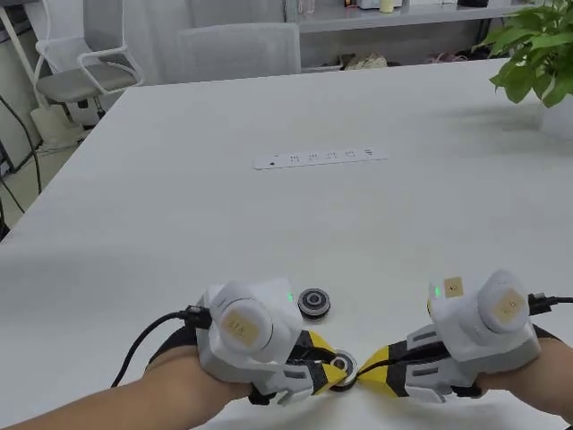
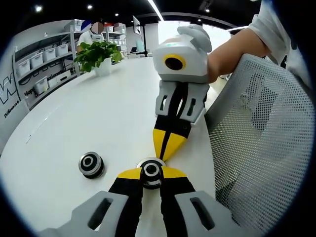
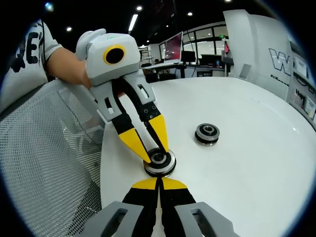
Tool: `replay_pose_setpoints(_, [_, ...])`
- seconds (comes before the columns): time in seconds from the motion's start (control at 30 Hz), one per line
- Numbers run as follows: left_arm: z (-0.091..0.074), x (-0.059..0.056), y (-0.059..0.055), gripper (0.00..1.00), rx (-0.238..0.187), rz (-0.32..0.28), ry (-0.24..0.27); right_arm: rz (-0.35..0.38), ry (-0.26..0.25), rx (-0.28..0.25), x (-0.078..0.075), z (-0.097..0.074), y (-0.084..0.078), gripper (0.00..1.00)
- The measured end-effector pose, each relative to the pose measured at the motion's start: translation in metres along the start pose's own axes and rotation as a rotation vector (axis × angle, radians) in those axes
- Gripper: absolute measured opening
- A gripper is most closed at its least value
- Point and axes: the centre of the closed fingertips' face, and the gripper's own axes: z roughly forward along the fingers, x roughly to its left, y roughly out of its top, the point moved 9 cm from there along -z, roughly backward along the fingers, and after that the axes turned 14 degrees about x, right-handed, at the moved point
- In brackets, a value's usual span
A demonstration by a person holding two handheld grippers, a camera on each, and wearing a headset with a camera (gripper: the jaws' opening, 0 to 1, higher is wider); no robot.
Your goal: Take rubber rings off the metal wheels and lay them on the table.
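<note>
Clamping metal wheel (image 3: 159, 162), left hand-held gripper (image 2: 151, 174), right hand-held gripper (image 3: 159, 181) narrow at rim, wall letter W (image 3: 279, 54)

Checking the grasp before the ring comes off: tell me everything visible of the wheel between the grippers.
The wheel is a round disc: shiny metal hub, dark rubber ring still round its rim. It seems to lie flat on the white table. The left gripper clasps its sides with yellow-tipped jaws; the shut right gripper touches its rim.

Bright, even light from ceiling lamps (image 3: 132, 22) — soft shadows, sharp focus, fisheye bending at edges.
</note>
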Motion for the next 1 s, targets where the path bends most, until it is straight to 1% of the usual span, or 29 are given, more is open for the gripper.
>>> replay_pose_setpoints(0.03, [0.000,0.000,0.000,0.07,0.000,0.000,0.000,-0.006,-0.005,0.014,0.000,0.000,-0.001,0.00])
replay_pose_setpoints(0.1, [0.000,0.000,0.000,0.07,0.000,0.000,-0.001,-0.029,-0.009,0.017,0.000,-0.001,-0.001,0.02])
replay_pose_setpoints(0.13, [0.000,0.000,0.000,0.07,-0.001,0.000,-0.001,-0.032,-0.016,0.015,0.000,-0.001,0.000,0.08])
replay_pose_setpoints(0.27, [0.000,0.000,0.000,0.07,-0.001,-0.001,-0.001,-0.039,-0.021,-0.029,-0.001,-0.001,0.005,0.19])
replay_pose_setpoints(0.33, [0.000,0.000,0.000,0.07,-0.001,-0.001,-0.001,-0.042,-0.014,-0.038,0.000,0.001,0.008,0.25])
replay_pose_setpoints(0.4, [0.000,0.000,0.000,0.07,-0.001,-0.001,-0.001,-0.046,-0.009,-0.036,0.001,0.005,0.010,0.28])
replay_pose_setpoints(0.53, [0.000,0.000,0.000,0.07,-0.001,-0.001,0.000,-0.044,-0.009,-0.033,0.000,0.008,0.012,0.29])
replay_pose_setpoints(0.6, [0.000,0.000,0.000,0.07,-0.002,0.000,0.000,-0.011,-0.004,-0.056,-0.002,0.009,0.015,0.32])
replay_pose_setpoints(0.67, [0.000,0.000,0.000,0.07,-0.001,-0.001,0.000,-0.005,-0.004,-0.061,-0.003,0.009,0.016,0.32])
replay_pose_setpoints(0.8, [0.000,0.000,0.000,0.07,-0.002,-0.001,0.000,-0.005,0.003,-0.054,-0.002,0.011,0.016,0.26])
replay_pose_setpoints(0.9, [0.000,0.000,0.000,0.07,-0.001,-0.001,0.002,-0.008,-0.002,-0.056,-0.002,0.009,0.015,0.25])
replay_pose_setpoints(1.0, [0.001,0.000,0.000,0.07,-0.002,-0.001,0.002,0.008,-0.002,-0.057,-0.001,0.007,0.012,0.24])
